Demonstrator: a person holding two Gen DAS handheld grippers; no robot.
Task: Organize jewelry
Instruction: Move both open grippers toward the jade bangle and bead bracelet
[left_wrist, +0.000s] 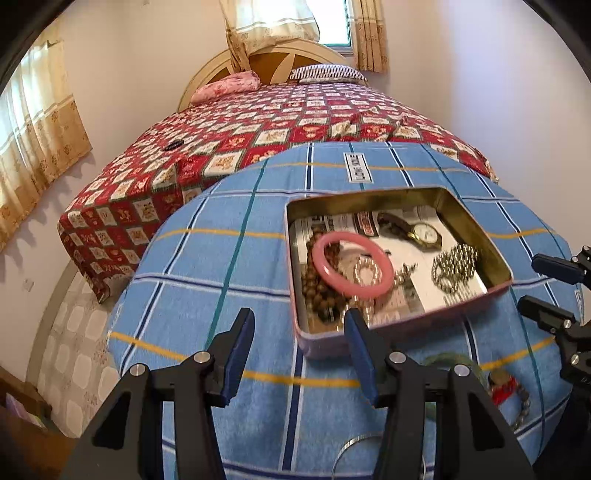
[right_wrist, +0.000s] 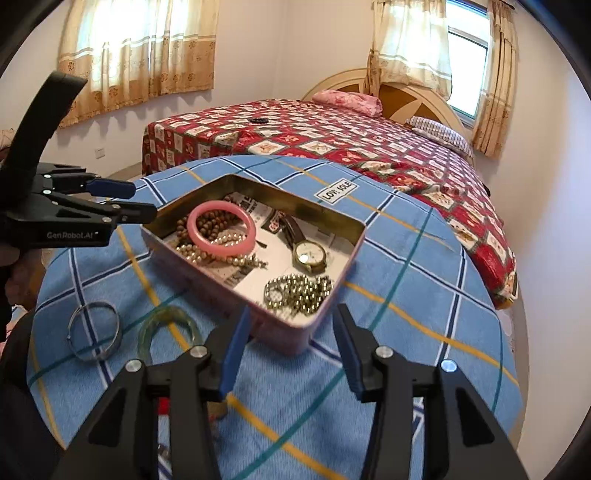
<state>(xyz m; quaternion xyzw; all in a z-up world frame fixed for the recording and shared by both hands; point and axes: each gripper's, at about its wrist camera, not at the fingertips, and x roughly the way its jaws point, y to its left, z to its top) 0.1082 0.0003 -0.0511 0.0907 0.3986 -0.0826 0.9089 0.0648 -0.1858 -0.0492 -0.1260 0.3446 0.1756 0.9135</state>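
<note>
A pink metal tin (left_wrist: 476, 306) (right_wrist: 295, 332) sits on a blue checked cloth. Inside lie a pink bangle (left_wrist: 351, 264) (right_wrist: 220, 230), wooden beads (left_wrist: 317, 291), a pearl strand (right_wrist: 229, 258), a watch (left_wrist: 424, 234) (right_wrist: 309, 255) and a metal bead bracelet (left_wrist: 454, 267) (right_wrist: 297, 291). On the cloth near the tin lie a silver bangle (right_wrist: 95, 330), a green bangle (right_wrist: 168, 328) (left_wrist: 448, 360) and a red charm bracelet (left_wrist: 508, 393). My left gripper (left_wrist: 299, 325) (right_wrist: 142, 201) is open and empty at the tin's near-left edge. My right gripper (right_wrist: 291, 321) (left_wrist: 532, 282) is open and empty at the tin's corner.
The cloth (left_wrist: 221, 288) covers a round table. Behind it stands a bed with a red patterned quilt (left_wrist: 280, 125) (right_wrist: 369, 144), a small dark object (left_wrist: 173, 145) on it. Curtained windows line the walls.
</note>
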